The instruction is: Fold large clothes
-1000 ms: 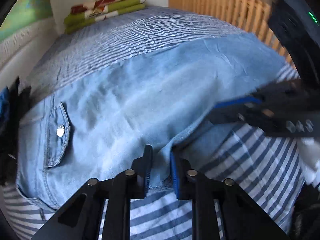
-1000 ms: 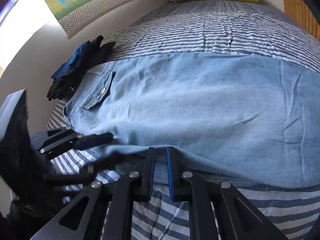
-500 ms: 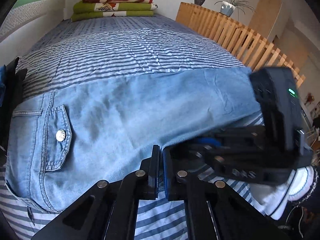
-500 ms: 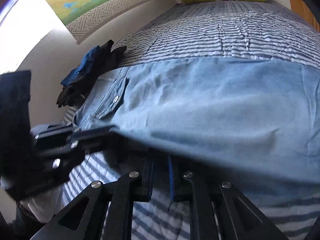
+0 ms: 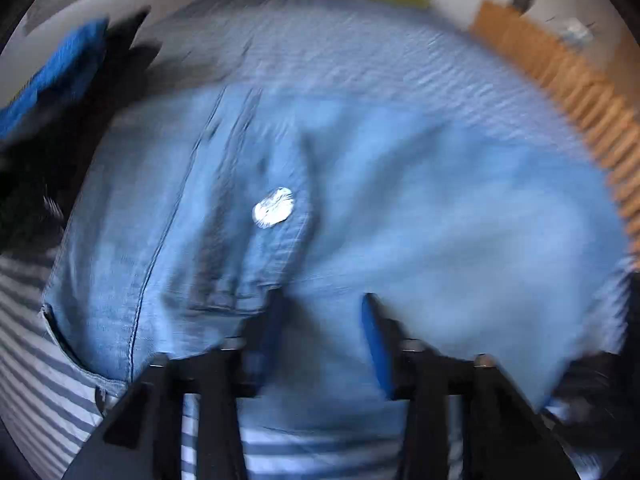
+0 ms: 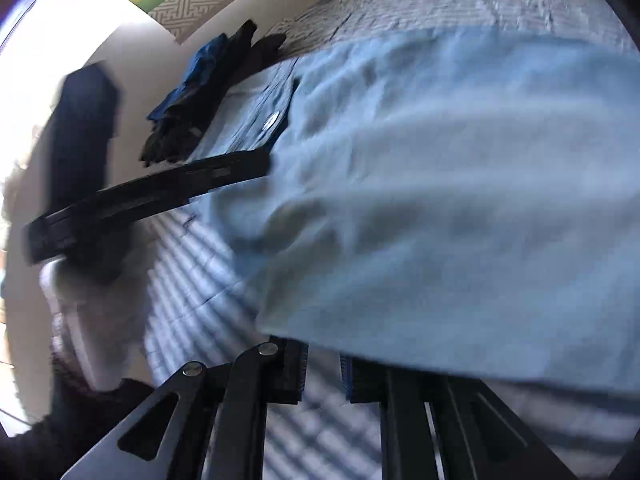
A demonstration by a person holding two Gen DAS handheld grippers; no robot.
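Across the near edge of the bed [image 5: 36, 380], on its blue-and-white striped cover, lie the light-blue denim jeans [image 5: 400, 208], the waistband end toward the left side where a dark heap of clothes [image 6: 208, 92] sits against the wall, and the leg end toward the slatted wooden rail [image 5: 568, 92] on the right. Both views are blurred, so fine detail is uncertain. The left gripper [image 5: 320, 332] has its jaws spread apart, with denim lying between and over the blue pads; nothing looks pinched. The right gripper [image 6: 322, 372] also shows a gap between its jaws, and the hem of the jeans hangs just above and in front of them, apparently released. A silver snap button [image 5: 274, 210] marks the flap of the back pocket. Denim of this kind is probably moderately heavy and limp but with some body: it drapes and holds a crease rather than slipping, and is not fragile. The thick seams and the hemmed edge likely give the surest hold, so pinching the near long edge at two well-separated points, one by the waistband and one by the leg end, would keep the fold even.
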